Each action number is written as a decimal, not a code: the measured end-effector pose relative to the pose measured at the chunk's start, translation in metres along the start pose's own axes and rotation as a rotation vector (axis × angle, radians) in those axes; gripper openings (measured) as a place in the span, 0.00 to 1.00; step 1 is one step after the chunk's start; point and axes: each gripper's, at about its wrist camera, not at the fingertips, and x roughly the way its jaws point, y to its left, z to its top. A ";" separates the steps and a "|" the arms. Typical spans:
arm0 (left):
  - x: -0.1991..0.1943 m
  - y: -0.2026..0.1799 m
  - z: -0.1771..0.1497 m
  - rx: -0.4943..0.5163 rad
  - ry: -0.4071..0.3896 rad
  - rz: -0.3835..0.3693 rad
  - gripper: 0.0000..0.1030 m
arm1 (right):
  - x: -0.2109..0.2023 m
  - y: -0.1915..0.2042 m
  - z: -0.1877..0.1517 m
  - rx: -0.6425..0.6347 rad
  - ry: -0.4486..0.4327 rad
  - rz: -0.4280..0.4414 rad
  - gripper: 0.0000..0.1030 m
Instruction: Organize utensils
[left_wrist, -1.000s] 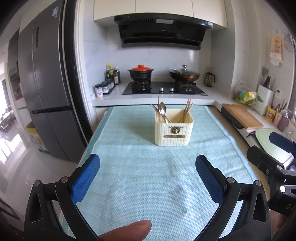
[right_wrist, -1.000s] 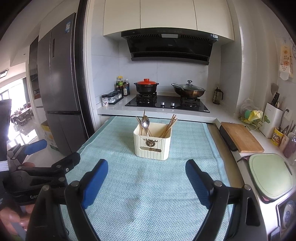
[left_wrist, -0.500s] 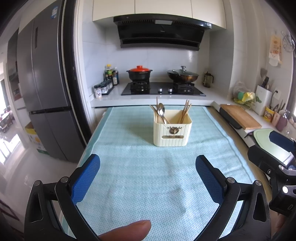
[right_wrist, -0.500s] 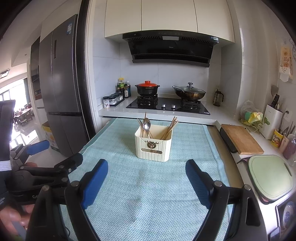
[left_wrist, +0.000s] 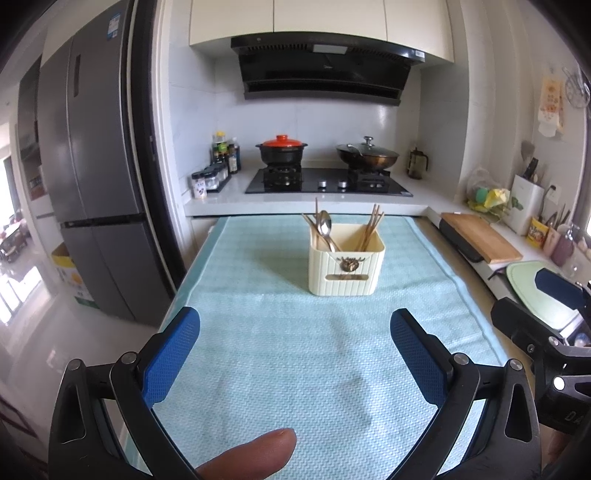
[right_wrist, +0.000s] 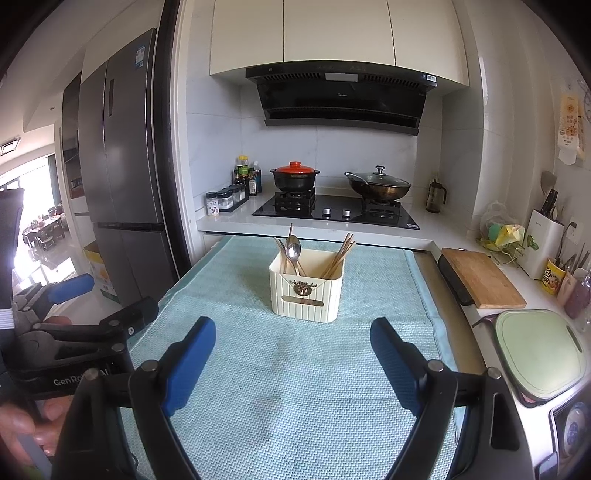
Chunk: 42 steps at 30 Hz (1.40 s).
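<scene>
A cream utensil holder (left_wrist: 346, 268) stands on the light blue cloth (left_wrist: 295, 332); it also shows in the right wrist view (right_wrist: 306, 291). Its left compartment holds a metal spoon (left_wrist: 325, 225) and wooden sticks, its right compartment holds wooden chopsticks (left_wrist: 372, 227). My left gripper (left_wrist: 295, 343) is open and empty, well short of the holder. My right gripper (right_wrist: 292, 350) is open and empty, also short of it. Each gripper shows at the edge of the other's view, the right one (left_wrist: 543, 325) and the left one (right_wrist: 74, 314).
A stove with a red-lidded pot (left_wrist: 282, 149) and a wok (left_wrist: 367, 155) stands behind the cloth. A wooden cutting board (left_wrist: 480, 236) and a green board (right_wrist: 535, 350) lie on the right counter. A fridge (left_wrist: 92, 184) stands left.
Both grippers have drawn back and risen slightly; the holder looks a little farther and lower in both views. The jaws stayed open.
</scene>
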 end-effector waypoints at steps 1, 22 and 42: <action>0.000 0.000 0.000 0.002 -0.001 0.000 1.00 | 0.000 0.000 0.000 0.000 0.000 0.000 0.85; 0.004 0.003 0.001 -0.010 0.017 -0.010 1.00 | -0.001 0.002 -0.001 -0.014 0.002 0.020 0.85; 0.006 0.000 -0.001 -0.005 0.020 -0.014 1.00 | -0.001 -0.001 -0.003 -0.007 0.007 0.023 0.85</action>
